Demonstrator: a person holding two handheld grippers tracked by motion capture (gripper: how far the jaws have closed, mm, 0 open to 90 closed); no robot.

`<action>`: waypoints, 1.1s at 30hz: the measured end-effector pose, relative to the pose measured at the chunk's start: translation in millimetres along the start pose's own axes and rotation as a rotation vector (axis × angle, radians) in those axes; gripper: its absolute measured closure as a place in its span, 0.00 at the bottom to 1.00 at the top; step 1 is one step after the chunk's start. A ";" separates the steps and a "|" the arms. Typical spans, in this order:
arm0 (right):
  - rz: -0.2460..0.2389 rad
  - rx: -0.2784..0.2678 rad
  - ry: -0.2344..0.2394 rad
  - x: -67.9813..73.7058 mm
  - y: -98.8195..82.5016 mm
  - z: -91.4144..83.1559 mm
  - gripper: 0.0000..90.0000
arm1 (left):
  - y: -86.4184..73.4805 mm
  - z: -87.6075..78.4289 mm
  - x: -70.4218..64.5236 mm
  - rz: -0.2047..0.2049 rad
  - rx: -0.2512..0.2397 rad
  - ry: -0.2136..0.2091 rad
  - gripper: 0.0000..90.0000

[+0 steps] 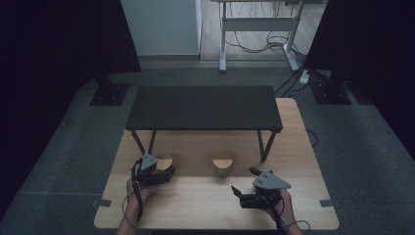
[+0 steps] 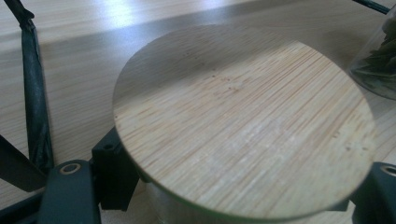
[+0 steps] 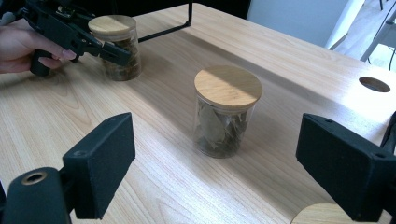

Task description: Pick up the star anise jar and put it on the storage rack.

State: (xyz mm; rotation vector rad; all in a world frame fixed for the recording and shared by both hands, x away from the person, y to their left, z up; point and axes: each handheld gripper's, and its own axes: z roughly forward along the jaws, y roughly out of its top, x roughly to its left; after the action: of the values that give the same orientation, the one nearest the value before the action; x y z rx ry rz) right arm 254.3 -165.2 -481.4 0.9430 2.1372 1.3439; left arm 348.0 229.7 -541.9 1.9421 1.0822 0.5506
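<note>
Left gripper (image 1: 164,175) is clamped around the left jar (image 3: 116,46), its pads pressing the glass just under the bamboo lid (image 2: 243,121); the jaws have closed on it. That jar stands upright on the tabletop (image 1: 205,205), near the front left leg of the black shelf (image 1: 203,107), and holds dark dried leaves.

Right gripper (image 1: 242,188) is released, nothing between its jaws. It hovers low over the tabletop at the person's right, pointing toward the second jar (image 3: 226,112). This jar stands upright mid-tabletop, lid on, bay-like leaves inside, well apart from the left jar and clear of both grippers.
</note>
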 end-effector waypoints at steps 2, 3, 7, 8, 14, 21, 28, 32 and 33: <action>0.001 0.003 0.000 -0.1 -0.4 0.6 0.12 | -0.2 0.1 -0.5 0.001 -0.003 0.003 0.27; 0.003 0.004 0.001 -0.2 -0.5 0.7 0.12 | -0.4 0.2 -0.4 0.001 -0.004 0.003 0.27; 0.013 0.000 -0.008 -1.8 -0.2 -0.2 0.12 | -0.8 0.0 -0.2 0.004 -0.007 0.001 0.28; 0.015 -0.001 -0.009 -2.3 -0.1 -0.5 0.12 | -0.9 0.0 -0.3 0.005 -0.008 0.001 0.28; 0.015 0.003 -0.013 -2.7 -0.7 0.0 0.12 | -0.7 -0.2 -1.5 0.016 -0.008 0.007 0.28; 0.034 -0.006 -0.035 -5.9 -0.4 -1.8 0.13 | -0.5 -0.9 -1.6 0.026 -0.006 0.003 0.28; 0.039 -0.007 -0.041 -7.2 -0.7 -2.2 0.12 | 3.3 -4.6 -6.2 0.047 -0.024 -0.012 0.28; 0.042 -0.011 -0.041 -8.1 -0.4 -3.1 0.12 | 4.7 -7.3 -6.2 0.050 -0.030 -0.019 0.28; 0.042 -0.011 -0.041 -8.2 -0.3 -3.3 0.12 | 5.1 -8.2 -6.3 0.050 -0.032 -0.020 0.28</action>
State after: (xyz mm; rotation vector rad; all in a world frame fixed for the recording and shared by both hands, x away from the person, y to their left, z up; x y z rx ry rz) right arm 257.4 -173.3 -480.2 1.0073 2.0883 1.3437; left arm 341.4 226.6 -533.0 1.9477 1.0084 0.5708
